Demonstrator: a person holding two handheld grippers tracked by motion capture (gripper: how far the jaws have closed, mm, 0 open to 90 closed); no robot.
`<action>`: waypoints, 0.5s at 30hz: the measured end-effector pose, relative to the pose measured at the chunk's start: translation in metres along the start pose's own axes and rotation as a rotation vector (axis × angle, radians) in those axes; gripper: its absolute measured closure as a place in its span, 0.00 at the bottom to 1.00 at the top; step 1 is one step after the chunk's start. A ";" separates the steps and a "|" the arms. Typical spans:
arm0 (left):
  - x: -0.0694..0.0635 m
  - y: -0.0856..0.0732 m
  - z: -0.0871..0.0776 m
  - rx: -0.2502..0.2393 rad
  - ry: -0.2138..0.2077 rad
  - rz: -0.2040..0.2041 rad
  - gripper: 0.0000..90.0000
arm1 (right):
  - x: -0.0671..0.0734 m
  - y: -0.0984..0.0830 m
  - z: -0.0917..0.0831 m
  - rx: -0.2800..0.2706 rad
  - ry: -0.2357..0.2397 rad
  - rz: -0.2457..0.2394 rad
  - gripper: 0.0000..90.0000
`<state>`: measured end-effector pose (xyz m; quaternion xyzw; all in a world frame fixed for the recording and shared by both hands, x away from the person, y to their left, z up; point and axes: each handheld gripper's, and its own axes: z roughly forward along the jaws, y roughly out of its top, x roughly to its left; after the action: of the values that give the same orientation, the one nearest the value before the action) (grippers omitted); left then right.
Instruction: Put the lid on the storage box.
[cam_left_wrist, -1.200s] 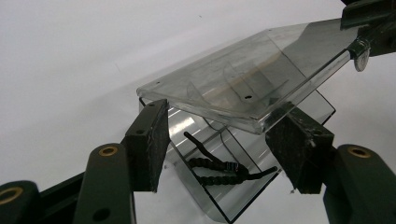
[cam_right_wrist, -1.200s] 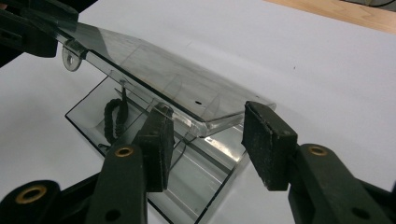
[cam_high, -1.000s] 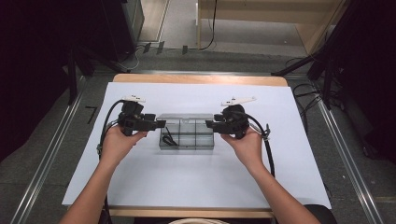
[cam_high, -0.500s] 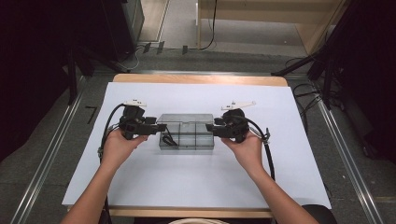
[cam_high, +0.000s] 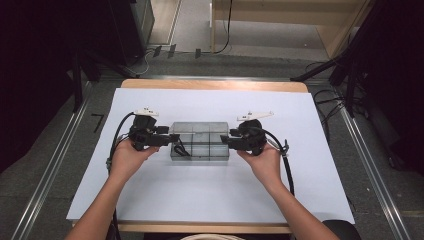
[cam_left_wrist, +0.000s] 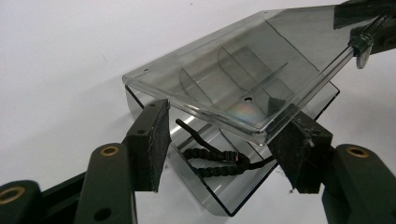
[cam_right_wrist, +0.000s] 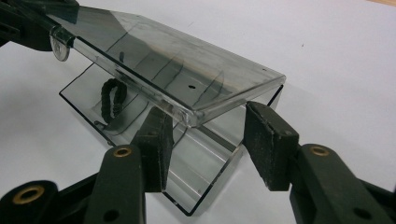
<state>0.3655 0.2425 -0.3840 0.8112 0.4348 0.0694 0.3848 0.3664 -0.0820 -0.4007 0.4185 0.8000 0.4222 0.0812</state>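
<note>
In the high view, the box (cam_high: 200, 141) is lying in the middle of the counter (cam_high: 210, 205). I am holding the left gripper (cam_high: 167, 140) at its left end and the right gripper (cam_high: 227, 140) at its right end, both touching or nearly touching it.

In the left gripper view, the lid (cam_left_wrist: 233, 74) is standing half raised and tilted over the base, and a black cord (cam_left_wrist: 215, 158) is lying in the end compartment. The pads (cam_left_wrist: 152, 144) are flanking this end. One is looking close to the base wall and the other is meeting the lid edge, but I cannot tell if they are pressing. I am judging that the smooth lid could be slipping off and snapping down.

In the right gripper view, the lid corner is sitting over one pad (cam_right_wrist: 156, 140), while the other pad is standing a little apart. I cannot tell if this gripper is clenching anything. If one side is lifting faster, I am fearing the hinge is twisting, or the light base is rising and the cord is sliding out.
</note>
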 end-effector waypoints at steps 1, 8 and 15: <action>0.000 0.000 0.000 0.001 -0.001 -0.001 0.46 | 0.000 0.000 0.000 0.003 0.000 -0.002 0.60; -0.001 -0.006 0.002 0.008 -0.001 0.006 0.46 | 0.000 -0.002 0.000 0.004 0.003 0.003 0.60; -0.003 -0.008 0.005 0.008 -0.004 0.014 0.45 | 0.001 -0.006 0.001 0.012 0.007 0.002 0.60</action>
<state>0.3609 0.2403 -0.3924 0.8158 0.4287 0.0686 0.3821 0.3626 -0.0825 -0.4057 0.4181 0.8025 0.4189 0.0754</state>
